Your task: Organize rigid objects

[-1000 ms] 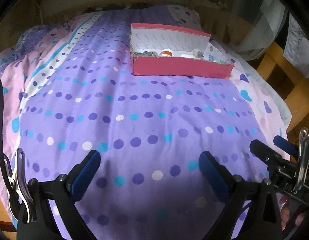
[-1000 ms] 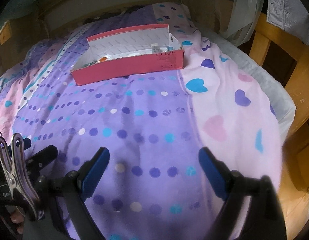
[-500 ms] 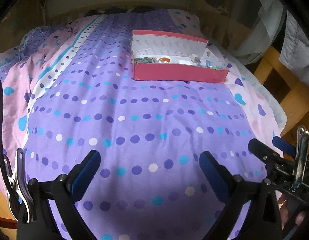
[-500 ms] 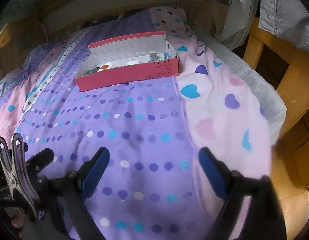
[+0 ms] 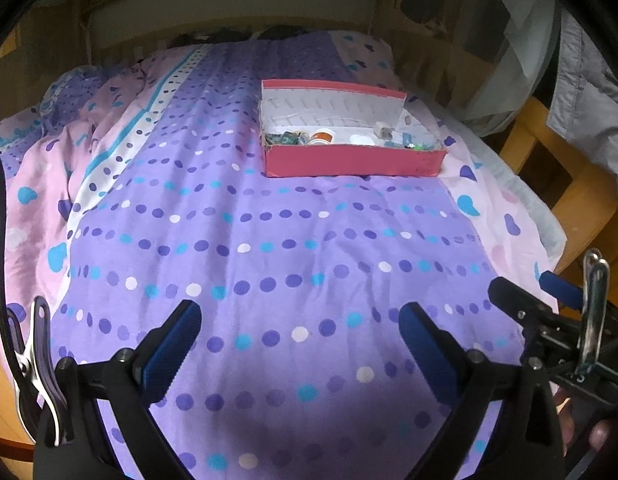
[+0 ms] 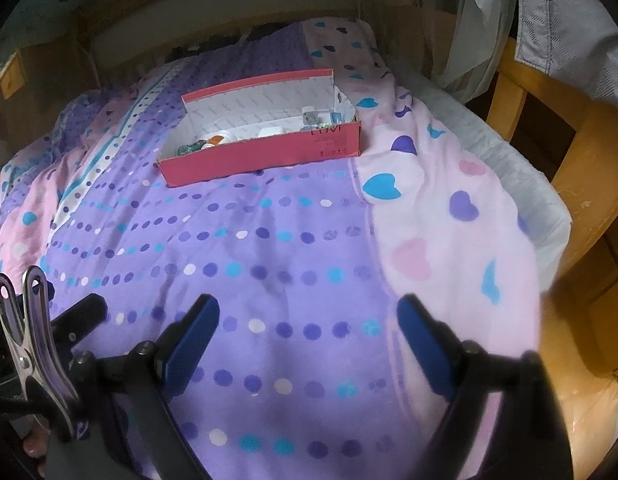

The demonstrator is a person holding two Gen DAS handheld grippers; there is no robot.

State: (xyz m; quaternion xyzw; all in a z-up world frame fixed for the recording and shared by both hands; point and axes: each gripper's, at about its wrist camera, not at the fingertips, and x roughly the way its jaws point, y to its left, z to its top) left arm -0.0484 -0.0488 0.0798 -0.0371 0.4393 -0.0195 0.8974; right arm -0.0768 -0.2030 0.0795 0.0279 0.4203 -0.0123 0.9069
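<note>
A red cardboard box (image 5: 351,160) with a white inside lies on the far part of the bed; it also shows in the right wrist view (image 6: 265,154). Several small objects lie in it, among them an orange-capped bottle (image 5: 323,137) and a white item (image 5: 361,140). My left gripper (image 5: 299,334) is open and empty, well short of the box above the bedspread. My right gripper (image 6: 307,326) is open and empty, also far back from the box. The right gripper's side shows at the right edge of the left wrist view (image 5: 557,320).
A purple dotted bedspread (image 5: 269,260) with pink heart-print borders (image 6: 449,216) covers the bed. A wooden bed frame (image 6: 581,184) runs along the right side. A headboard (image 5: 229,12) stands behind the box. Grey fabric (image 6: 569,20) hangs at the upper right.
Both grippers have pulled back and up from the box, which now looks smaller and farther away. Both stay open and empty.
</note>
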